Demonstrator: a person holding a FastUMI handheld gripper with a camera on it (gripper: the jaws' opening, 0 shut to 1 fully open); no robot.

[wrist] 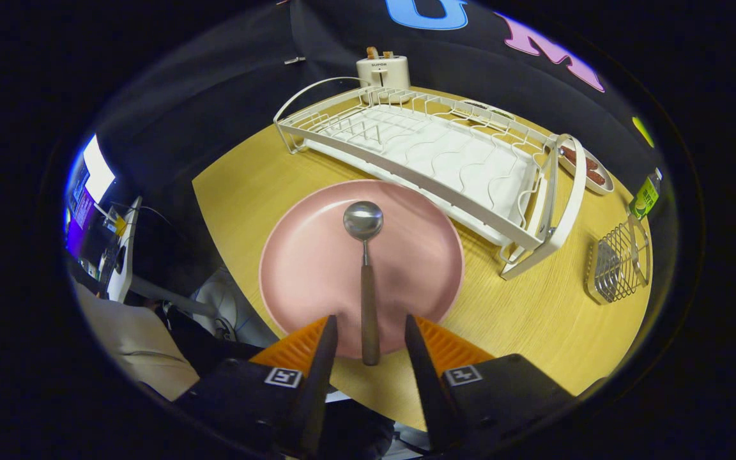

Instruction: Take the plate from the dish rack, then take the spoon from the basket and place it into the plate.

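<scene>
Gripper open, fingers spread apart with clear gaps to either side of the spoon handle, neither finger touching it. Spoon lies in the pink plate, bowl end near the plate's middle, wooden-looking handle running back toward the gripper and ending between the fingers, its tip past the plate's near rim. Plate sits flat on the round wooden counter, just ahead of the fingers, its near rim partly hidden behind the fingertips.

White wire dish rack beyond the plate, on its drip tray, long side running diagonally across the counter; its slots hold no dishes. Near corner of the rack just beside the plate's far-right rim, cannot tell if touching. Metal wire basket to the right of the rack, well apart from the plate, near the counter edge. Small oval dish with reddish-brown pieces behind the rack's right end. Green bottle beyond the basket at the counter edge. White toaster with something sticking out of its slots behind the rack's far end.

Off the counter to the left: lit monitor, and a person's light sleeve close to the left finger.
</scene>
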